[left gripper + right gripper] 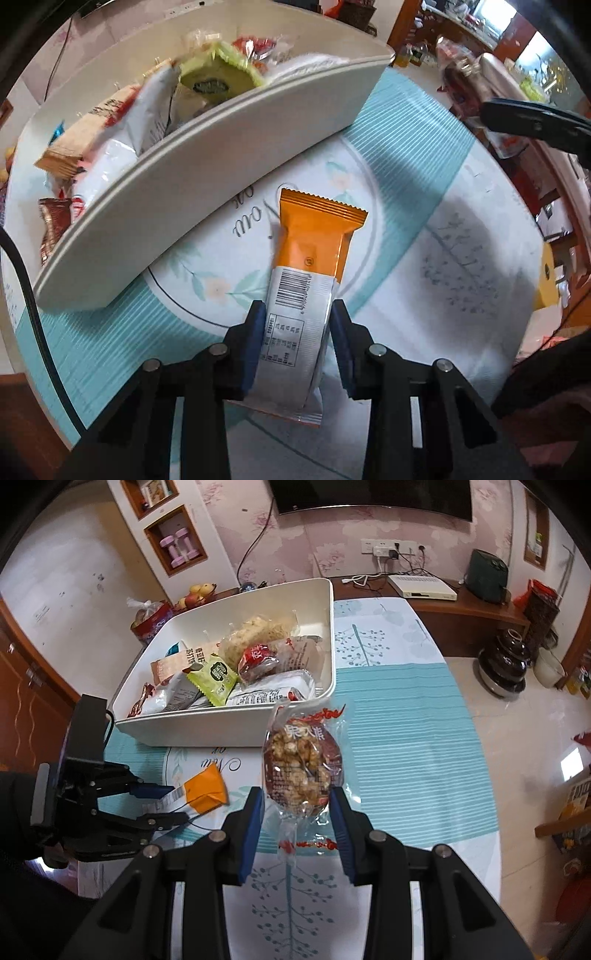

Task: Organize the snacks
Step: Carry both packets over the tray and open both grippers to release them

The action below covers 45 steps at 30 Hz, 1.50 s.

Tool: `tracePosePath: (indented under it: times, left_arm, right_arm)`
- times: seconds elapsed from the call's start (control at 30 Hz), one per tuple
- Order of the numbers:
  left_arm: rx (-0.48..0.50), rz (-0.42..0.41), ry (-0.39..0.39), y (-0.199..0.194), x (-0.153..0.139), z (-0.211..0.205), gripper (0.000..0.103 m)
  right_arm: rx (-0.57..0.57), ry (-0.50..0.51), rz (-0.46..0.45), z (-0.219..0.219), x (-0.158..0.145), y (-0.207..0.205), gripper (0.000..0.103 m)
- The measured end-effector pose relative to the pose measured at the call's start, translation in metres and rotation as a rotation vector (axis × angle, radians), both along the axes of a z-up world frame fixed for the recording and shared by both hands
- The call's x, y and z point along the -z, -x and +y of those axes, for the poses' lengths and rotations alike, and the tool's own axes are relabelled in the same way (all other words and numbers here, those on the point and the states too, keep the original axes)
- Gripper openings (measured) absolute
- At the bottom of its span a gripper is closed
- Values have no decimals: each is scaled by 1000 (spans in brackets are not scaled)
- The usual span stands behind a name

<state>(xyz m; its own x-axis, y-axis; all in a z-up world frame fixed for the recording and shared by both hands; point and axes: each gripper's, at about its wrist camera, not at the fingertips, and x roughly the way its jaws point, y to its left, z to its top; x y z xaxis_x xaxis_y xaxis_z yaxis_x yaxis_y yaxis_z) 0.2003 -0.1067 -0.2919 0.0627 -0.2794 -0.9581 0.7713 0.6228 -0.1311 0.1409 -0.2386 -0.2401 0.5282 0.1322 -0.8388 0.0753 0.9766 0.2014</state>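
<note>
- Snacks sit in both tongs: the left tongs (298, 325) are clenched on an orange-and-white wrapped bar (308, 269), their blue pads pressed to the white end with the barcode, jaws partly closed.
- Right tongs (298, 808) are partly closed as well, grasping a clear packet of nut clusters (301, 771) by its lower half; the packet stands upright between the pads, its crimped tail hanging below them.
- Orange bar points away from the left camera, its zigzag orange end out over the worktop (424, 240); whether it rests on the cloth or is lifted cannot be told.
- From the right wrist view the left tongs (177, 803) come in from the left edge with the orange bar (205, 788) in their tips, near the nut packet but apart from it.
- Worktop wears a cloth with teal stripes, a flower ring and printed script.
- Beyond both tongs stands a cream bin (236, 727), already holding a heap of snacks: a green packet (214, 679), a red-wrapped one (258, 661), a pale noodle-like block (258, 631) and white pouches.
- Bin's contents are blurred in the left wrist view and its near wall (207, 206) hides the lower layers; most labels are too small to read.
</note>
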Motion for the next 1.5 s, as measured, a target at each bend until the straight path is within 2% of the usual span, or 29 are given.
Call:
tracePosePath:
  times: [0.13, 0.27, 0.47, 0.63, 0.83, 1.03, 1.17, 1.37, 1.5]
  left_arm:
    - [-35, -15, 26, 14, -23, 0, 34]
    - [-112, -22, 94, 18, -56, 3, 34]
    - [-250, -117, 189, 3, -113, 13, 34]
    - [-340, -193, 263, -22, -143, 9, 34]
    - [-506, -240, 354, -67, -148, 4, 34]
    - [-611, -279, 382, -107, -130, 3, 34]
    - [-648, -315, 331, -132, -115, 0, 35]
    - [-720, -250, 301, -151, -94, 12, 39]
    - [-732, -223, 287, -144, -97, 28, 43]
  right_arm:
    - [-27, 3, -7, -5, -7, -1, 37]
    - [-64, 1, -17, -9, -15, -6, 37]
    - [-111, -21, -63, -13, -29, -22, 37]
    - [-149, -45, -107, -10, -33, -43, 37]
    - [-139, -71, -131, -6, -23, -72, 37]
    - [-123, -61, -187, -7, -16, -101, 37]
    - [-99, -50, -225, -11, -11, -120, 40]
    - [-68, -25, -250, -15, -12, -131, 40]
    - [-59, -1, -238, -14, -19, -122, 40]
